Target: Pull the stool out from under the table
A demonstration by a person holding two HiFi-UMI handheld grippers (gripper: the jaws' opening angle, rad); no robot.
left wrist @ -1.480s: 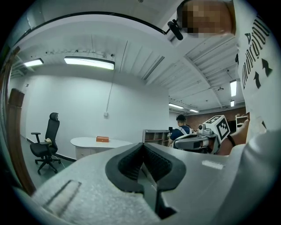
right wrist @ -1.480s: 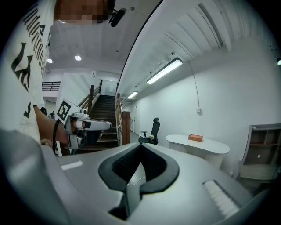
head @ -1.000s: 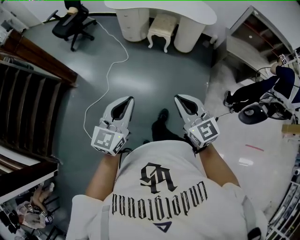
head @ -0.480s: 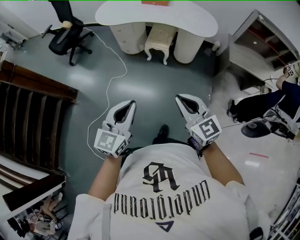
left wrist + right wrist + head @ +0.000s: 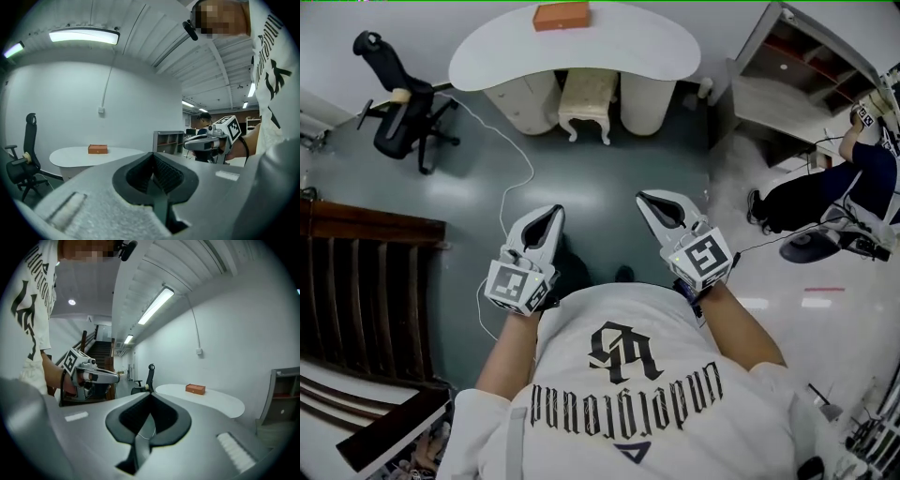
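Item: stool (image 5: 587,97), cream, with carved legs; it stood at the far side of the room, tucked between the two pedestals of the white table (image 5: 666,49); its seat lay partly under the tabletop's near edge, front legs out on the grey floor (image 5: 609,164).
On the tabletop: an orange box (image 5: 562,15), close to the far edge.
Open room: bare floor lay between the stool and me; a white cable (image 5: 514,169) trailed along its left part; an office chair (image 5: 401,117) stood left of the table, well apart from the stool; a shelf unit (image 5: 787,70) stood to the right.
Left gripper (image 5: 549,216) and right gripper (image 5: 652,200): I held both before my chest, pointing toward the table, well short of the stool; each pair of jaws was pressed together on nothing.
Bounds: a dark wooden railing (image 5: 356,272) edged the floor on the left; a seated person (image 5: 825,178) occupied the paler floor at the right.
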